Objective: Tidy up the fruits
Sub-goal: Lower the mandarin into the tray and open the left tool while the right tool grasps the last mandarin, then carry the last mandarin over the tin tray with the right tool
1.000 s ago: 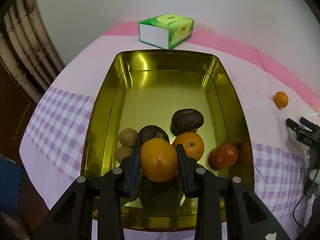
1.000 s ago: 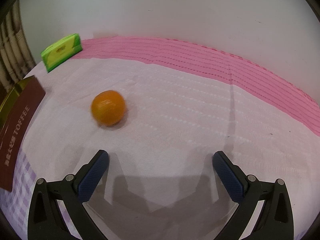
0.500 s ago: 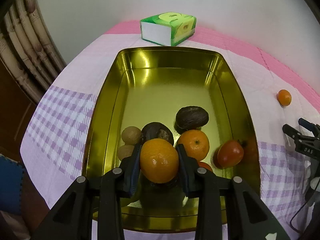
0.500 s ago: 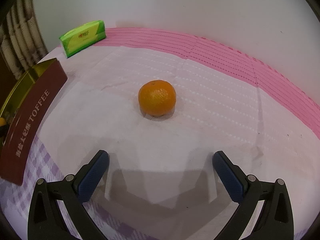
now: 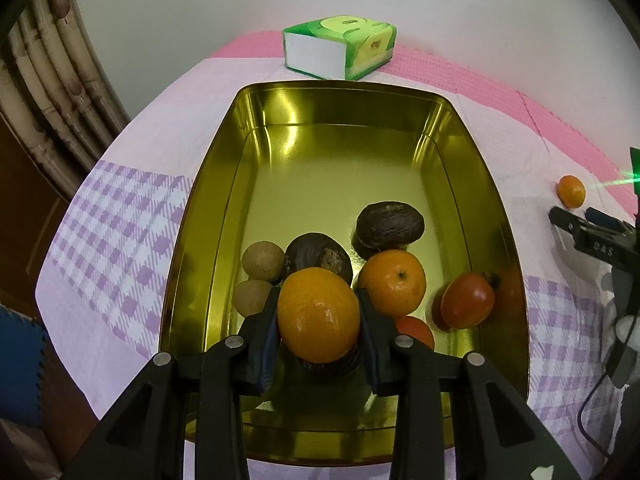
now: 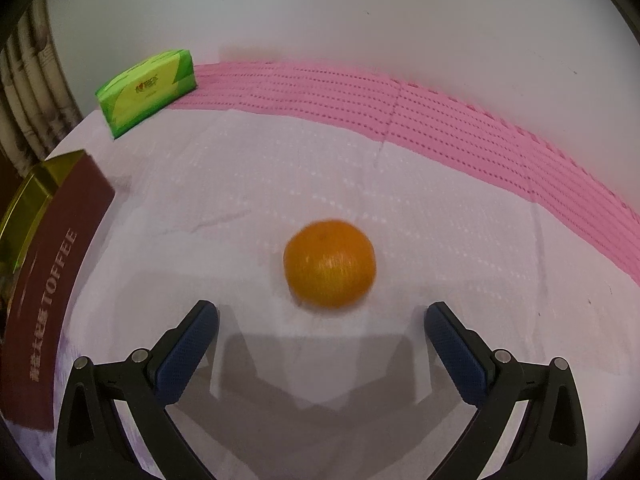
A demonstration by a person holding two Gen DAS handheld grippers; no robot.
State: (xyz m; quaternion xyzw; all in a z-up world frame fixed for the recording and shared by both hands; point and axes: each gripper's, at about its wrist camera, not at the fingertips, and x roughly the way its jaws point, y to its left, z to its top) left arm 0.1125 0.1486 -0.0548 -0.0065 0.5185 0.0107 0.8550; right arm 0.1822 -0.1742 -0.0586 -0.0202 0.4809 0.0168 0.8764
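My tin point(image 5: 208, 216) sits on the desk point(image 5: 132, 208), the tissue pack point(image 5: 340, 46) behind it. In the tin, near its front, lie the fruits point(image 5: 394, 282). Over them my left tool point(image 5: 318, 322) holds an orange point(image 5: 318, 314). Right of the tin, another orange point(image 6: 330, 264) lies on the desk, just ahead of my right tool point(image 6: 322, 334).
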